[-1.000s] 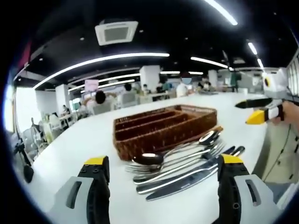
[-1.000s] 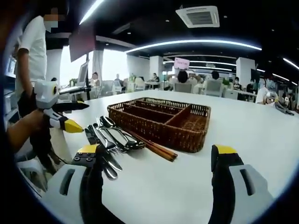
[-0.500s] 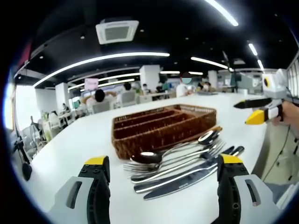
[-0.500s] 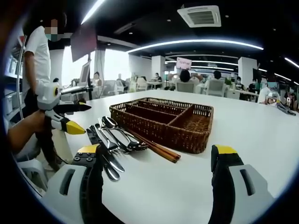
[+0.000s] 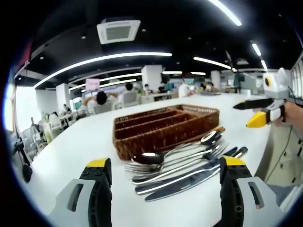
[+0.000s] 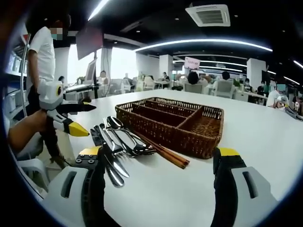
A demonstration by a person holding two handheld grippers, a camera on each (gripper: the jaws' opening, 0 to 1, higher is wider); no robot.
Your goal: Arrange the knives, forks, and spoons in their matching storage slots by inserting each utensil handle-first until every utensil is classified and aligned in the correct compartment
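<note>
Fingers (image 5: 99, 172) apart; two knives (image 5: 177, 184).

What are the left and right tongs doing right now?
Left tongs: open, holding nothing.
Right tongs: open, holding nothing.

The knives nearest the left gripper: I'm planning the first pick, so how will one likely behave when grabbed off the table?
The knives look like polished metal, so probably stiff but slippery between the jaws. They lie flat on the white table, close beside the forks, so a grab may nudge neighbours. Flat blades seem unlikely to roll.
</note>
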